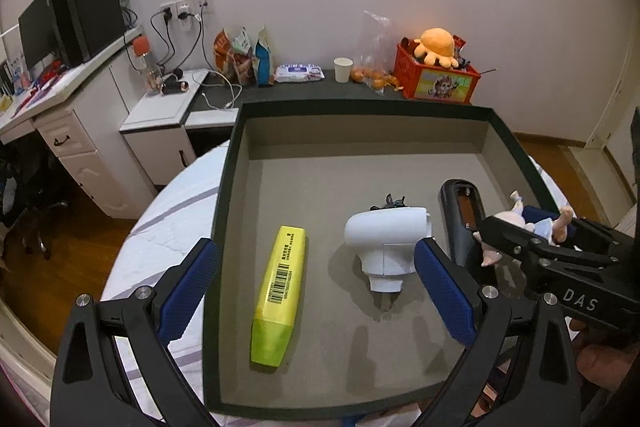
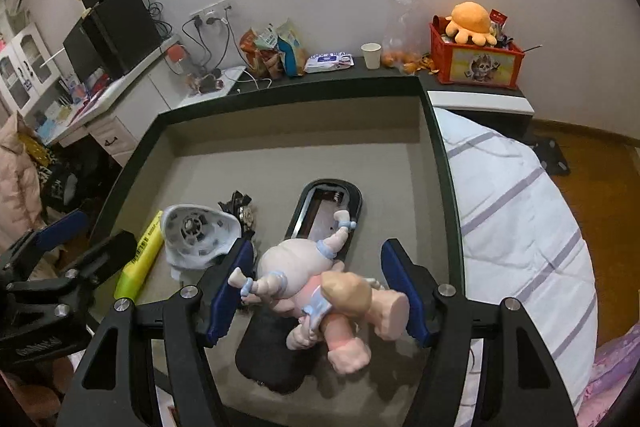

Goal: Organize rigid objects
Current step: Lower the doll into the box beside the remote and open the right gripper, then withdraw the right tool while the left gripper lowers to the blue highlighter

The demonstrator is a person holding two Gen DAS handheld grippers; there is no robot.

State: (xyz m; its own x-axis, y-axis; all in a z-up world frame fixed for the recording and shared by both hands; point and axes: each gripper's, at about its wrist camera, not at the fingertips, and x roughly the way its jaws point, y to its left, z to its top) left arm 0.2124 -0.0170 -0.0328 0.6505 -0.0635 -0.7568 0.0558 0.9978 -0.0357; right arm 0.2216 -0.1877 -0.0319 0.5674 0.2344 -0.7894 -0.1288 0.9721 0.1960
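Four things sit in the dark-rimmed tray (image 1: 224,187) on the bed: one yellow highlighter (image 1: 280,293), one white plug-like gadget (image 1: 386,243), one black oblong case (image 2: 328,215) and a small dark clip (image 1: 388,203). We see the highlighter lying flat, long axis running near-to-far, cap end nearest us, barcode label facing up; the tiny print is unreadable. The case lies parallel, just right of the white gadget. Our right gripper (image 2: 318,291) has its blue pads set wide with one doll (image 2: 320,291) between them above the case; whether they actually pinch it, we can't tell. "DAS" reads on its body. Our left gripper (image 1: 316,291) is spread apart, holding nothing.
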